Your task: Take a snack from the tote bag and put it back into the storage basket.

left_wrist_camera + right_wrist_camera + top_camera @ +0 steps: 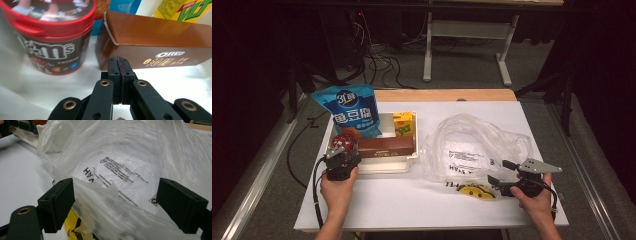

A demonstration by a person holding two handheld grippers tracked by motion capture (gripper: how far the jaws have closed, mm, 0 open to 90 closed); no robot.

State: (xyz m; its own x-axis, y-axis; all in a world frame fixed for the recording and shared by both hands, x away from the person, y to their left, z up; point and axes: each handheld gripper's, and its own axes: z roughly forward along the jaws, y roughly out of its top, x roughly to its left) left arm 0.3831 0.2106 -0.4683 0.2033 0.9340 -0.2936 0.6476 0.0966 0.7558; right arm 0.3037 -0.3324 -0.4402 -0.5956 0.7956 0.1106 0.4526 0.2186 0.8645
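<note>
The clear plastic bag lies crumpled right of the table's centre: light, limp and slippery, best pinched at its loose near rim. That rim sits between the right gripper's spread jaws, at twelve o'clock from the hand. At nine o'clock, the left gripper, jaws pressed together and empty, points into the white tray at the Oreo box and M&M's tub.

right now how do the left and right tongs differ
The left tongs are shut, jaws pressed together with nothing between them; the right tongs are open wide. The left tongs sit over the white tray by the brown box; the right tongs straddle the plastic bag's edge. Both are black.
</note>
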